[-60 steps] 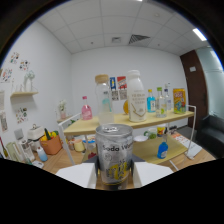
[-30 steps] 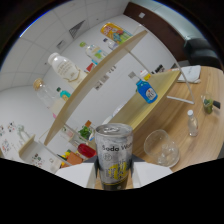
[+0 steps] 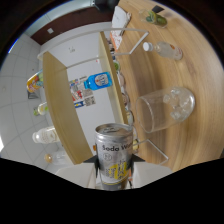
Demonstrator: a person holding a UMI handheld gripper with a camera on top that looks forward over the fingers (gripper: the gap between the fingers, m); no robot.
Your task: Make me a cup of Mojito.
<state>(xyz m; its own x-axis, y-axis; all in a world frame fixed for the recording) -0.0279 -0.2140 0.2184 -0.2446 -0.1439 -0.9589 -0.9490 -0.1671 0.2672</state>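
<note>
1. The gripper (image 3: 114, 167) holds a silver aluminium can with a yellow label reading "Soda" (image 3: 115, 156). The two fingers are closed on the sides of the can, which sits between them.
2. The whole view is strongly rolled to the side, so in my judgement the can is tipped toward the clear round glass tumbler with ice cubes inside (image 3: 166, 110), which stands just beyond the can on the light wooden tabletop (image 3: 150, 65).
3. Risk: if the mouth of the can is not above the opening of the glass, the soda can fall on the tabletop. I cannot see whether the can is open, and no liquid shows.
4. Risk: the can wall is smooth, thin metal and perhaps wet, so it can slip or turn between the fingers during tilting; too much pressure can dent it.
5. Risk: fast pouring on ice makes foam and splashes, and the rim of the can may knock the light glass.
6. Further off lies a small clear bottle with a white cap (image 3: 162, 48); near the shelf is a blue bottle (image 3: 97, 80).
</note>
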